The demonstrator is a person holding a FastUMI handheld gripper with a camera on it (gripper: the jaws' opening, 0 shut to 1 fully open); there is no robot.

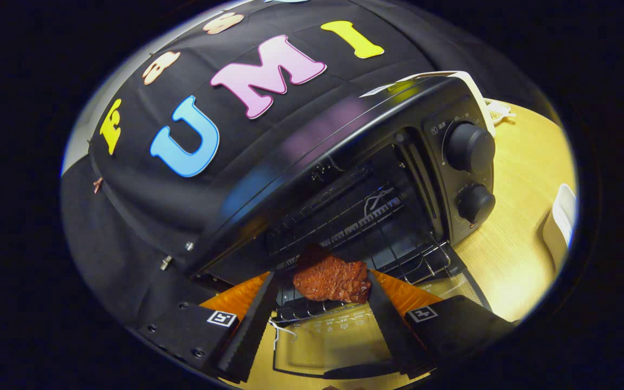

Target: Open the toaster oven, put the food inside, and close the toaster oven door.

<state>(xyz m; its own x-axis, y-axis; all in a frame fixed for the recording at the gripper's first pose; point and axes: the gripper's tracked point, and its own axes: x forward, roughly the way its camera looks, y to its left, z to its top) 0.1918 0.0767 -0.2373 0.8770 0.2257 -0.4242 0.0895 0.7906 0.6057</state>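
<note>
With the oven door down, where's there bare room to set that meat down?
The wire rack is bare behind and right of the meat, as is the wooden table right of the toaster oven. Crowded: the gripper fingers flank the meat over the lowered door.

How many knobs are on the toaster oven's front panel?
2. The upper knob and the lower knob sit one above the other on the oven panel, beside the open cavity. The tongs stand spread around the meat.
</note>
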